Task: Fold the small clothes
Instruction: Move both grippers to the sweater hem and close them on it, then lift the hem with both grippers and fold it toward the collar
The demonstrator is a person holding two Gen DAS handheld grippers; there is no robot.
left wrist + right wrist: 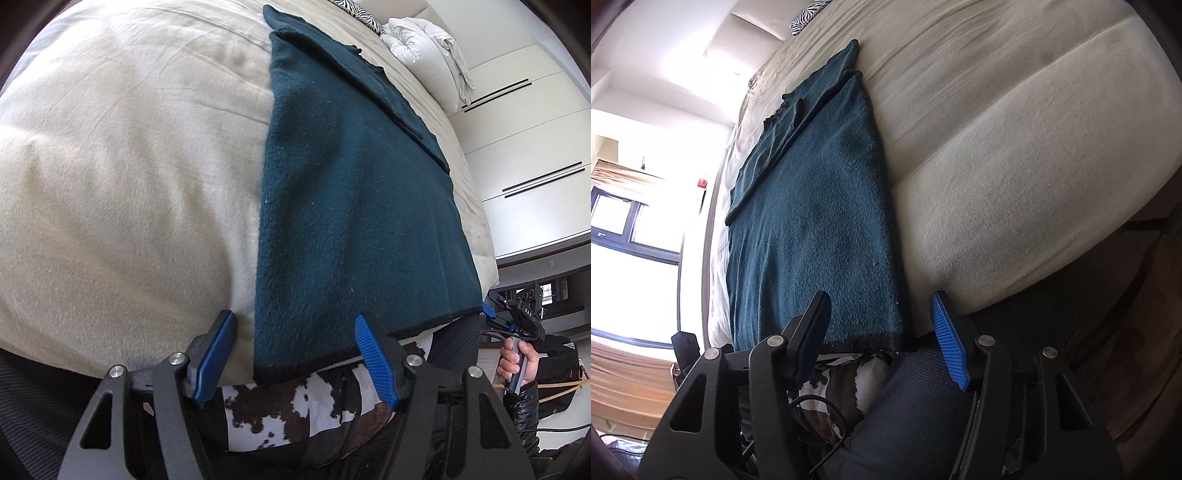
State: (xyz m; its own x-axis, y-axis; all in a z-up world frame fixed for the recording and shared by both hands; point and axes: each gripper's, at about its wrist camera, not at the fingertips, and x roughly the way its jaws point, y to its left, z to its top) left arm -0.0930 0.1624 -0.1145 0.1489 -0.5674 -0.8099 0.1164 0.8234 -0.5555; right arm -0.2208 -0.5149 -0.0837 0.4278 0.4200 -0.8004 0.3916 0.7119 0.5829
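Note:
A dark teal knitted garment (pixel 351 206) lies flat on the cream bed (pixel 129 166), with a sleeve folded in along its far right side. My left gripper (pixel 293 320) is open and straddles the garment's near left corner, its blue pads (pixel 218 354) clear of the cloth. In the right wrist view the same garment (pixel 812 229) runs away from me. My right gripper (pixel 881 297) is open over the near right corner, with one finger above the knit and the other past its edge. A hand (pixel 515 363) holds the right gripper's handle at the bed's edge.
A folded white duvet (pixel 424 40) and a zebra-print pillow (pixel 354 7) lie at the bed's far end. White wardrobe doors (pixel 535 129) stand to the right. Cow-print cloth (pixel 288 406) shows below the near edge of the bed. A bright window (pixel 635 221) is to the left.

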